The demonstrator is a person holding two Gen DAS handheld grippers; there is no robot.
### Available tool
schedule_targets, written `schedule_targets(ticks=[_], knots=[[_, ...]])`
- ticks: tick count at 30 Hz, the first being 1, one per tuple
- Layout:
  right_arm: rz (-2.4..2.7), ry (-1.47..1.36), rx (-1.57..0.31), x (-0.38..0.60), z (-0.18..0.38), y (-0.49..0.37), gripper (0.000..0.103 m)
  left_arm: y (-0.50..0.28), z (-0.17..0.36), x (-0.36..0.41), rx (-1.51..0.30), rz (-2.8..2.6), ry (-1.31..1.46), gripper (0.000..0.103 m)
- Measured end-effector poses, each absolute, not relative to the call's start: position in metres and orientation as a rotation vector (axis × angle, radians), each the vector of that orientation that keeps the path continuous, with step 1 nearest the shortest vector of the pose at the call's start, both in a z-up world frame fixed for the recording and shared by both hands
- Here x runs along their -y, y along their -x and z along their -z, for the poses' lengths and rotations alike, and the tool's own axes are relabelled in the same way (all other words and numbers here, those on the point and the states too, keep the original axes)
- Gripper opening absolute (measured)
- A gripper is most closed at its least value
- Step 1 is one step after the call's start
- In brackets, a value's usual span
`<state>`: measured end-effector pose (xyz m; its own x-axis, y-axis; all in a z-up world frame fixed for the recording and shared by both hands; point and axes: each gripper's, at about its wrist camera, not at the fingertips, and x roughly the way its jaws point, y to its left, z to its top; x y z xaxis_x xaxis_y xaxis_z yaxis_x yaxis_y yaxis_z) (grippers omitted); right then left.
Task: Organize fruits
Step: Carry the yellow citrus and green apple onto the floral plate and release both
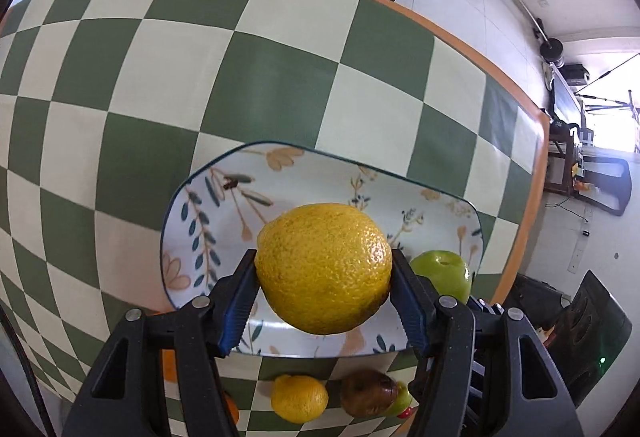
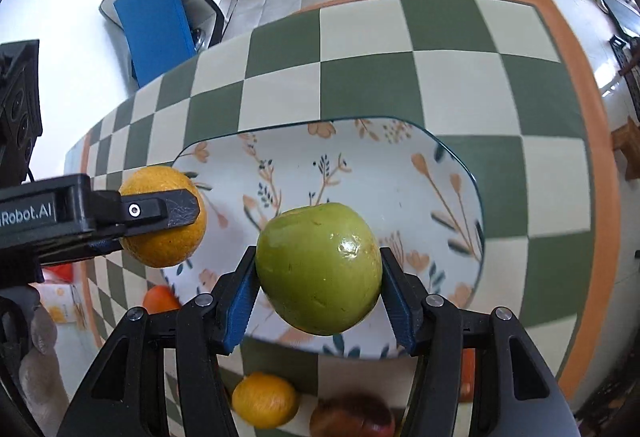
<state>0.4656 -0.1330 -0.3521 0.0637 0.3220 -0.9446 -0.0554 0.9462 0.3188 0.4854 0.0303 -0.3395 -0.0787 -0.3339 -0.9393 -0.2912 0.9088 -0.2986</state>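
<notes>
My left gripper [image 1: 324, 277] is shut on a large yellow citrus fruit [image 1: 324, 267] and holds it above the near part of a floral rectangular plate [image 1: 304, 177]. My right gripper [image 2: 318, 277] is shut on a green apple [image 2: 318, 269] above the same plate [image 2: 400, 165]. The apple also shows in the left wrist view [image 1: 442, 273], at the plate's right end. In the right wrist view the left gripper [image 2: 160, 215] holds the yellow fruit [image 2: 168, 241] at the plate's left end.
On the checkered tablecloth [image 1: 180, 77] near the plate's front edge lie a small yellow citrus [image 1: 299, 397], a brown fruit [image 1: 368, 393] and an orange fruit [image 2: 160, 299]. The table's orange-trimmed edge [image 1: 516, 85] runs at the right. Gym gear lies on the floor beyond.
</notes>
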Motion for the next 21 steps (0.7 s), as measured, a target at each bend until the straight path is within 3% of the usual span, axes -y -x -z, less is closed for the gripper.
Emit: schedule_targets(ticks=[14,17,19,21], knots=[[-0.325,-0.177,-1.561,0.123,0.385,-0.503,0.06,-0.492,0.365,-0.024,-1.746,0.031,0.47,0.061],[-0.318,-0.173,-1.583,0.12,0.39,-0.503,0.061,-0.491,0.362,-0.028,-1.734,0.037,0.47,0.073],[-0.317,-0.197,-1.589,0.119,0.391,-0.502,0.071,-0.492,0.357,-0.03,-1.718,0.033,0.459,0.087],[-0.316,-0.206,-1.583,0.12,0.387,-0.5,0.084,-0.491,0.35,-0.033,-1.695,0.013,0.435,0.087]])
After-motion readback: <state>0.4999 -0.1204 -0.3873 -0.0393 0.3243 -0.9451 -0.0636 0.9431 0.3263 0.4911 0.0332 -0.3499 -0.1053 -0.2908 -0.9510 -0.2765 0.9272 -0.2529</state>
